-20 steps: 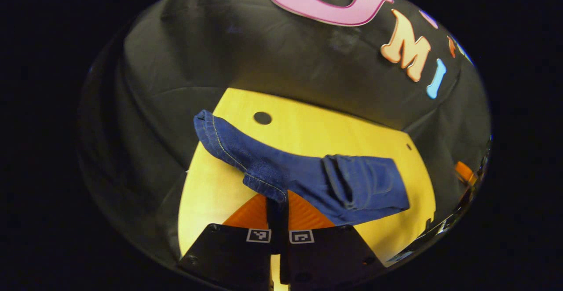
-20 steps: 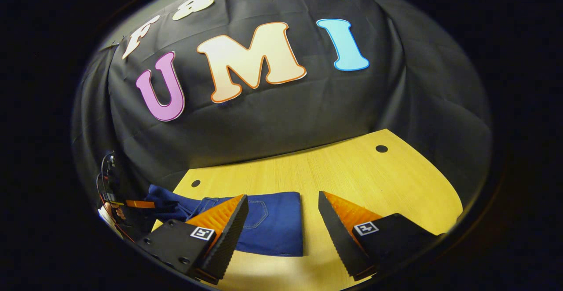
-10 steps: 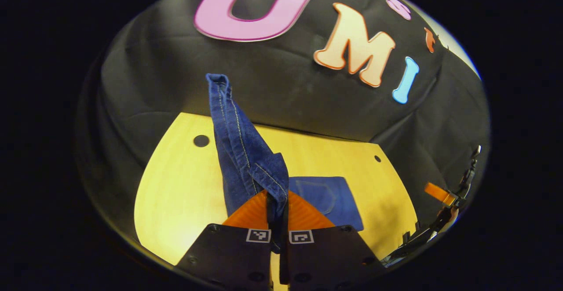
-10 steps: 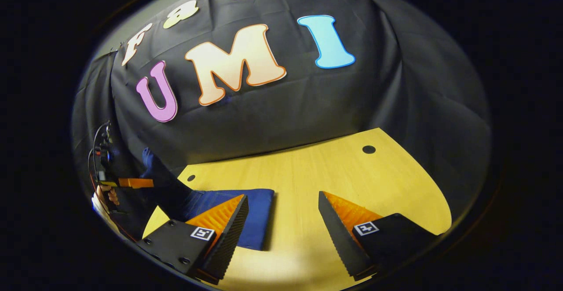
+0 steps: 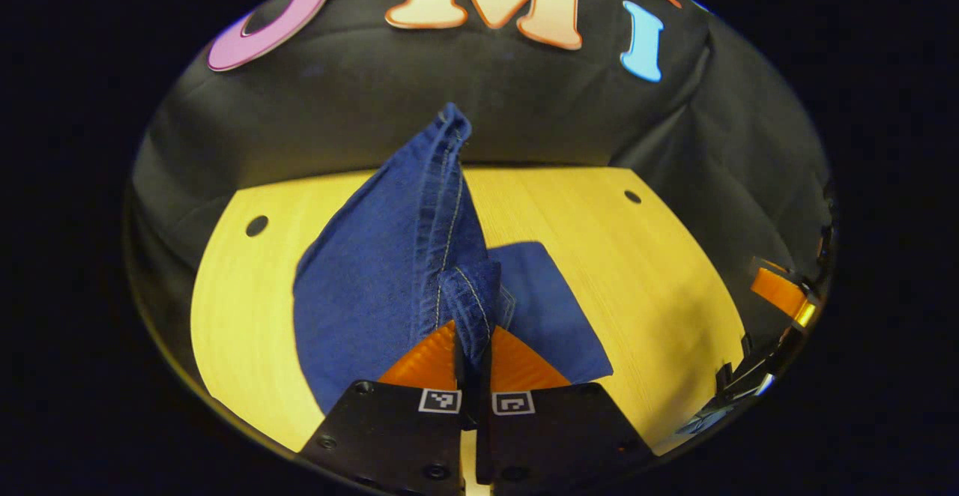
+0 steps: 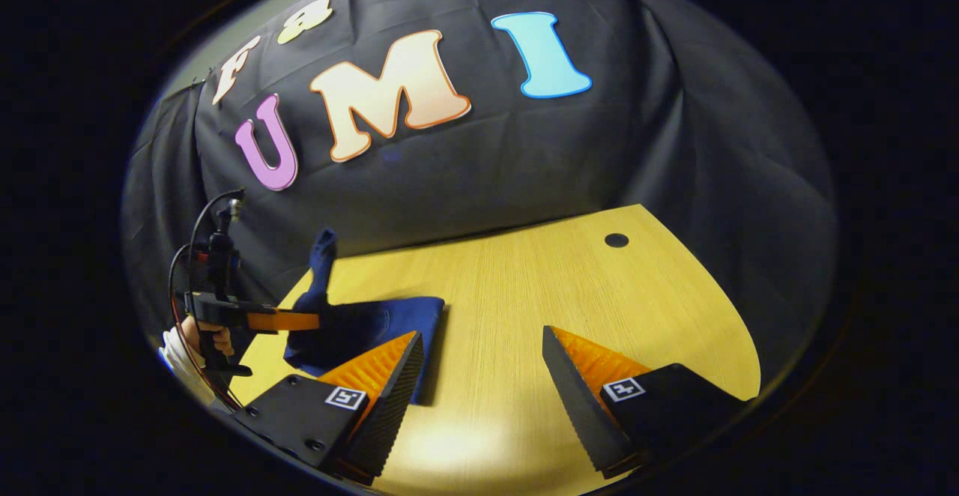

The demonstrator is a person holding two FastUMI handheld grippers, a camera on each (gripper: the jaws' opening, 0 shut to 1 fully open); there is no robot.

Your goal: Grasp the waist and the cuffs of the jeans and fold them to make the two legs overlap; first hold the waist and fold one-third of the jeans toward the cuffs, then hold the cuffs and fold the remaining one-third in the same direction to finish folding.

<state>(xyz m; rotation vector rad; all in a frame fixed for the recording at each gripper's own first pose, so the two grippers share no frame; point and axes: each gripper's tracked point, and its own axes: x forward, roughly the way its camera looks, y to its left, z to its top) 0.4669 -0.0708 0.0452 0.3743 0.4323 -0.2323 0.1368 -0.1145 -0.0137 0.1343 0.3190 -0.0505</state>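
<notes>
Jeans (image 5: 374, 286) pinched in raised left gripper (image 5: 473, 346)

- Left gripper (image 5: 472, 357): fingers pressed together, pinching a denim hem; a hand (image 6: 201, 337) grips its handle.
- Right gripper (image 6: 479, 365): fingers spread wide, holding nothing.

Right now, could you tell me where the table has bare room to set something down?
The table is bare from the jeans across to the small hole near its far corner, including around the open right hand-held gripper. It is crowded where the left hand-held gripper holds the jeans' end up.
</notes>
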